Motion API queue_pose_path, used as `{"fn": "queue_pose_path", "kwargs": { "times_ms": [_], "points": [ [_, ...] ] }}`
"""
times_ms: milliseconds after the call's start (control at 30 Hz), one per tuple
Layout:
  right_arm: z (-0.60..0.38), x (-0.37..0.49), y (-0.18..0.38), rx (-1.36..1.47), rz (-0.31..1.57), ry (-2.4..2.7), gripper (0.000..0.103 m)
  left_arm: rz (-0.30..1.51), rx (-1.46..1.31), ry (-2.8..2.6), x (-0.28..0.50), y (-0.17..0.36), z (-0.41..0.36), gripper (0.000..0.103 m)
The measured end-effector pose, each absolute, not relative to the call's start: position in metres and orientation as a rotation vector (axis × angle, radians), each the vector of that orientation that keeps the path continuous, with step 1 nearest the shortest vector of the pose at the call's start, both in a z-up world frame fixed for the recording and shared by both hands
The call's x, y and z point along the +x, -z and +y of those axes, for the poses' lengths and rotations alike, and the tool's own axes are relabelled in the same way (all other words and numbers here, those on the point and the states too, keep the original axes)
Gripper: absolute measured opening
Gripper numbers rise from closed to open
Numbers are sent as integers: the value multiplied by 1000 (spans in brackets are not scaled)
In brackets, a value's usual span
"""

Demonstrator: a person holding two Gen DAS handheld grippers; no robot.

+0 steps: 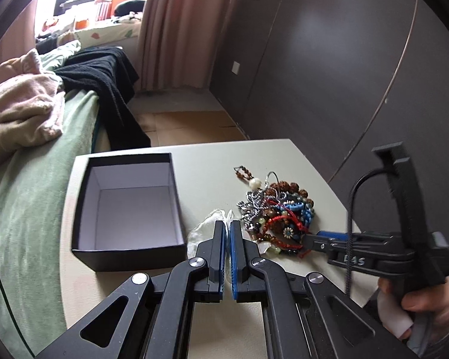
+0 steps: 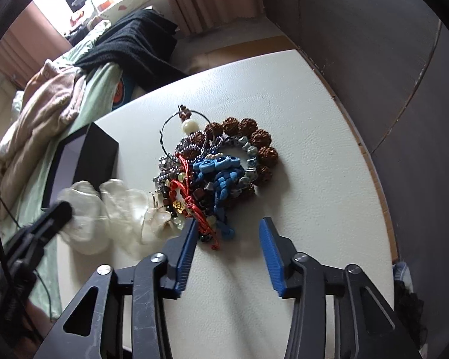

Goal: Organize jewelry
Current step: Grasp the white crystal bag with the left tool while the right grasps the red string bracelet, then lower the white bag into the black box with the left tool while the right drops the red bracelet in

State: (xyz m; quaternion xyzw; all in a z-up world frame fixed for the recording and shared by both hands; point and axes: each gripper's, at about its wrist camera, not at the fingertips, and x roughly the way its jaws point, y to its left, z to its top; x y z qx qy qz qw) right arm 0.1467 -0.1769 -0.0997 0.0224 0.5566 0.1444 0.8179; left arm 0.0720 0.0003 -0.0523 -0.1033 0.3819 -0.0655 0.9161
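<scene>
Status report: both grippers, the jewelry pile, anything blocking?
Left gripper shut on clear bag. Right gripper open at jewelry pile. Box empty, path clear.

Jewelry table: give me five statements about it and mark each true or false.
1. The black box is full of jewelry. False: it is empty.
2. The left gripper is shut on a translucent white pouch. True.
3. The right gripper is clamped on the brown bead bracelet. False: its jaws stand apart at the near edge of the jewelry pile.
4. The pile lies on the white table, outside the box. True.
5. A blue braided piece lies in the pile. True.
</scene>
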Motion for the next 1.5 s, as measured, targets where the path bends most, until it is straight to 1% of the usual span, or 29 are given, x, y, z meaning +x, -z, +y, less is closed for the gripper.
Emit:
{"fn": "queue_pose_path", "kwargs": {
  "times_ms": [33, 100, 133, 200, 500, 733, 1033, 1133, 1167, 1200, 1233, 1267, 1400, 1500],
  "points": [
    [-175, 147, 103, 38, 1190, -306, 30, 779, -223, 133, 70, 50, 4, 3],
    [-172, 146, 105, 30, 1192, -315, 7, 768, -235, 128, 66, 47, 10, 3],
    [-170, 144, 104, 26, 1179, -320, 5, 762, -240, 125, 64, 44, 12, 3],
    [-169, 140, 95, 13, 1135, -322, 3, 748, -248, 119, 60, 41, 18, 3],
    [-169, 122, 58, 111, 1019, -417, 3, 698, -293, 67, 47, 28, 45, 3],
    [-134, 115, 38, 138, 953, -515, 3, 676, -340, 6, 38, 23, 72, 3],
    [-74, 118, 19, 166, 952, -672, 3, 658, -440, -83, 30, 21, 109, 3],
    [-54, 126, 28, 206, 975, -783, 3, 661, -431, -97, 28, 21, 111, 3],
    [-50, 130, 38, 213, 1006, -795, 10, 663, -427, -99, 28, 22, 111, 3],
    [-50, 132, 46, 221, 1039, -773, 35, 663, -424, -97, 28, 22, 110, 3],
    [-53, 133, 53, 239, 1051, -741, 45, 661, -420, -93, 28, 22, 110, 3],
    [-57, 134, 58, 258, 1055, -699, 49, 657, -415, -92, 28, 21, 109, 3],
    [-81, 133, 57, 307, 1049, -675, 49, 627, -406, -78, 34, 17, 102, 3],
    [-99, 130, 54, 306, 1042, -616, 52, 611, -397, -66, 45, 15, 96, 3]
  ]
}}
